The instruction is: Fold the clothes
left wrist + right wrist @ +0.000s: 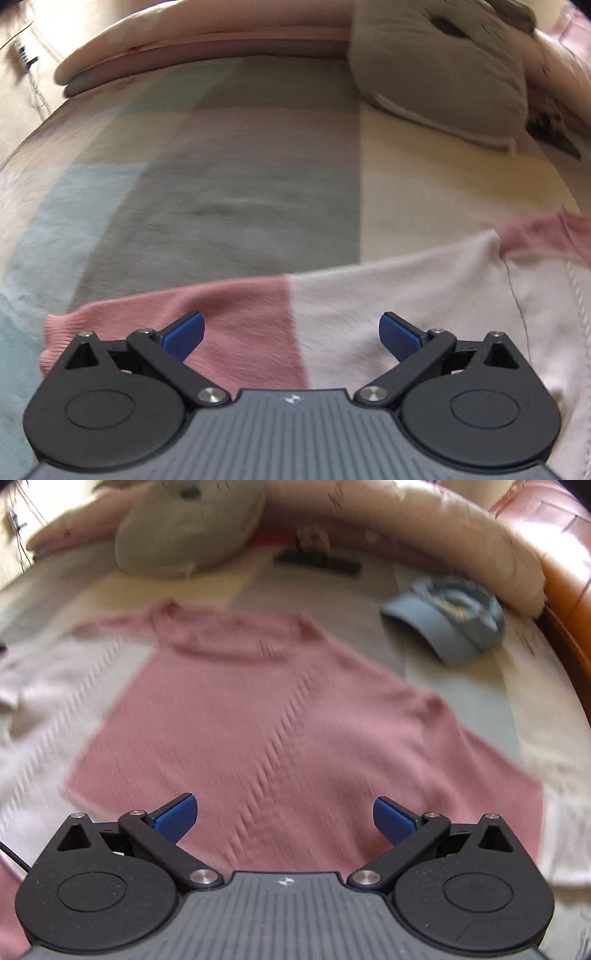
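Note:
A pink and white knit sweater (258,716) lies spread flat on the bed, neckline toward the far side. In the right wrist view my right gripper (285,816) is open just above the pink body near its hem, with nothing between its blue pads. In the left wrist view my left gripper (291,334) is open over a sleeve of the sweater (258,321), where the pink cuff part meets the white part. Nothing is held by either gripper.
The bed cover (229,192) has grey, pale blue and cream blocks. A grey cushion (439,70) and a pink rolled quilt (221,37) lie at the far side. A blue denim cap (454,620) sits right of the sweater, near the brown headboard (569,576).

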`<state>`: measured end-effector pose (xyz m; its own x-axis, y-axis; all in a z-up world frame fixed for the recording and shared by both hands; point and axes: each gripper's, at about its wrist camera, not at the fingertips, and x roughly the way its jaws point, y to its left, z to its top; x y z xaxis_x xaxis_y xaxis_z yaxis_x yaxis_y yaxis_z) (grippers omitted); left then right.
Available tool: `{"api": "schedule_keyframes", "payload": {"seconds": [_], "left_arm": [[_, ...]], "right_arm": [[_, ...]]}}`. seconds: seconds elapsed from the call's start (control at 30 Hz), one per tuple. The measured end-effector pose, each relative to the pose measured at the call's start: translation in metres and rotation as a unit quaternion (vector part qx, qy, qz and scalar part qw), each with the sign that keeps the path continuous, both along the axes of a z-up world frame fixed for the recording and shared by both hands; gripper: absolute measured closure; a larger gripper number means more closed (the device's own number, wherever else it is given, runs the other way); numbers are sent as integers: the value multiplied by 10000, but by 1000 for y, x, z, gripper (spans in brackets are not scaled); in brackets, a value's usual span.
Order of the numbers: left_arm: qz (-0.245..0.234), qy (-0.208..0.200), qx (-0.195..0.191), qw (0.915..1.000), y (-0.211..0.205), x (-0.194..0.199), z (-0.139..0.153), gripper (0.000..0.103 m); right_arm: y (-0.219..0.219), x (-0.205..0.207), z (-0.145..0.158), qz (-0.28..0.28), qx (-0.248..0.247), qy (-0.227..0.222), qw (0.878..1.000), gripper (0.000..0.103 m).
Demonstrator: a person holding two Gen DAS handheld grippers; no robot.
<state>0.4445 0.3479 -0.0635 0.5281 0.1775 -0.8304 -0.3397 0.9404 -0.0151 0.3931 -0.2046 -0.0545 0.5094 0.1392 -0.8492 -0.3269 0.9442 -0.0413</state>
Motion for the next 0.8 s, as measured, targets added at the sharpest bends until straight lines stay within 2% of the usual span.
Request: {"api": "schedule_keyframes", "payload": {"seconds": [0.03,0.3,0.37,0.53,0.6,0.7,0.8], "left_arm": [[78,-13,-55,10000,2,-2,-2,0],[594,-200,-468,9969,20,-21,-6,2],[669,-304,-439,9963,28,-19,-4,2],[1161,-143,-425,9922,57,-12,-26,1],[1027,-117,-135,9946,64,-6,-28,0],[1091,-58,-23,9940,80,-4,-24,0],[1119,-68,24,9937,74,-6,-14,2]], "right_arm": [[6,3,-1,36,14,16,10000,0],[54,24,-8,304,115,155,9994,0],[55,23,-12,296,112,213,9993,0],[58,21,-20,277,103,358,9989,0],[59,20,-23,269,100,416,9987,0],[61,19,-28,257,95,503,9984,0],[63,17,-32,245,85,569,9980,0]]}}
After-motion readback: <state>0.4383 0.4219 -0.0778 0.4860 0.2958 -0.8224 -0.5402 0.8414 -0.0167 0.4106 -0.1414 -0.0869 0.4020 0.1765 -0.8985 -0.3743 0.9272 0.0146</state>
